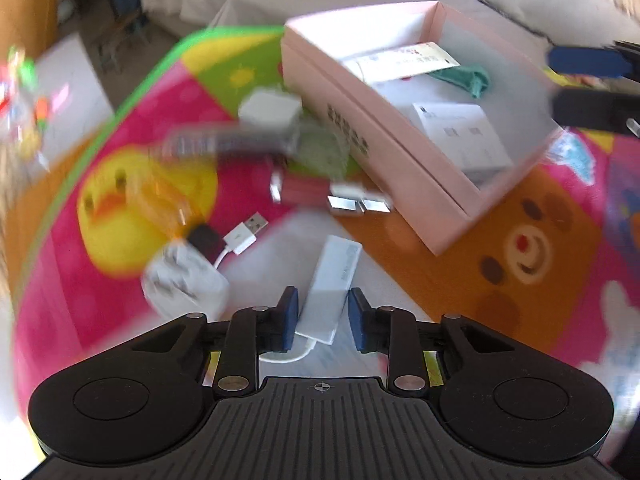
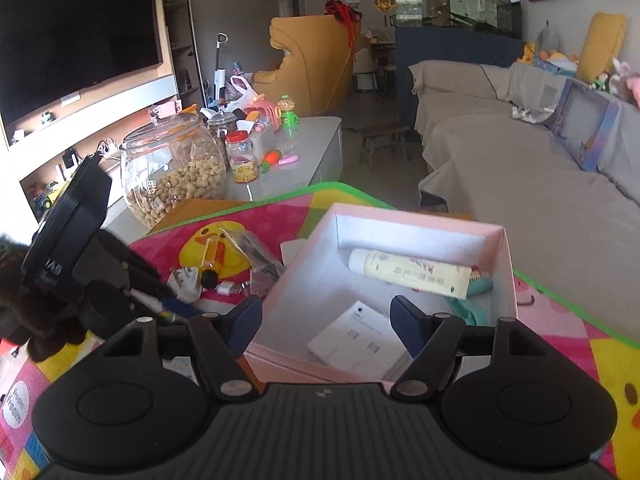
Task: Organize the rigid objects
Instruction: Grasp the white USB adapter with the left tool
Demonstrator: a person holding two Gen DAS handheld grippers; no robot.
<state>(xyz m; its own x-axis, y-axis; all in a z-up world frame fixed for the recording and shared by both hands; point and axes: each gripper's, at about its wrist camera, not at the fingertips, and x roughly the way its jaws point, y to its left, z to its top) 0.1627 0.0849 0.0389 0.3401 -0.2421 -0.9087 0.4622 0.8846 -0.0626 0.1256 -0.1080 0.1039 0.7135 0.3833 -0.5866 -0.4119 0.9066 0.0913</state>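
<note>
Low in the frame, the left gripper is straddling a white adapter, fingers apparently not yet clenched (motion blur). Next, it seems, comes carrying it to the pink box; the right gripper is hanging released above.

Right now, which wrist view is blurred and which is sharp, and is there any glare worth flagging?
Left wrist view: motion blur smears the mat clutter and the pink box, while the left gripper and the white stick between its fingers stay fairly crisp. Right wrist view: sharp throughout, strong fisheye bending, daylight glinting on the peanut jar.
</note>
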